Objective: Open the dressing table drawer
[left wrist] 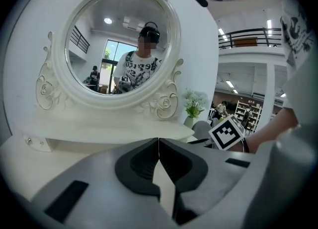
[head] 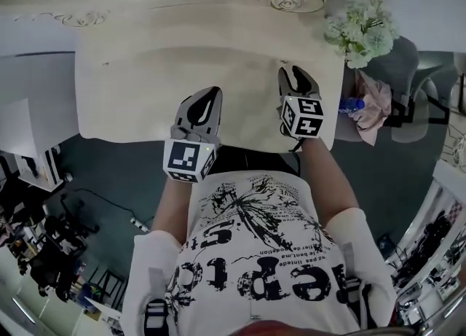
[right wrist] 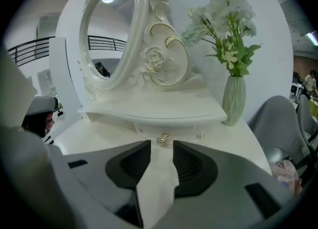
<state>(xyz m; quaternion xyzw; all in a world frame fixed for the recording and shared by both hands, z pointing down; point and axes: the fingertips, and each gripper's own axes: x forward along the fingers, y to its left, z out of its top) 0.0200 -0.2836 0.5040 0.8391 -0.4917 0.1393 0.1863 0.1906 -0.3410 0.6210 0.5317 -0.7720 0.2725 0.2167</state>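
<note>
The white dressing table (head: pixel 131 87) fills the top of the head view. Under its mirror shelf sits a small drawer (right wrist: pixel 181 132) with a rosette knob (right wrist: pixel 163 139) and a second knob (right wrist: pixel 200 134) to the right. My right gripper (right wrist: pixel 162 146) is open and empty, and the first knob shows just beyond the gap between its jaws, apart from them. In the head view the right gripper (head: pixel 293 73) hovers over the table's front right part. My left gripper (left wrist: pixel 158 142) is shut with nothing in it and hangs over the front edge (head: pixel 210 96).
An oval mirror (left wrist: pixel 119 44) in an ornate frame stands at the back. A green vase of white flowers (right wrist: pixel 233 94) occupies the table's right end. A grey chair (head: pixel 397 72) with pink cloth stands right of the table. My body is close against the front edge.
</note>
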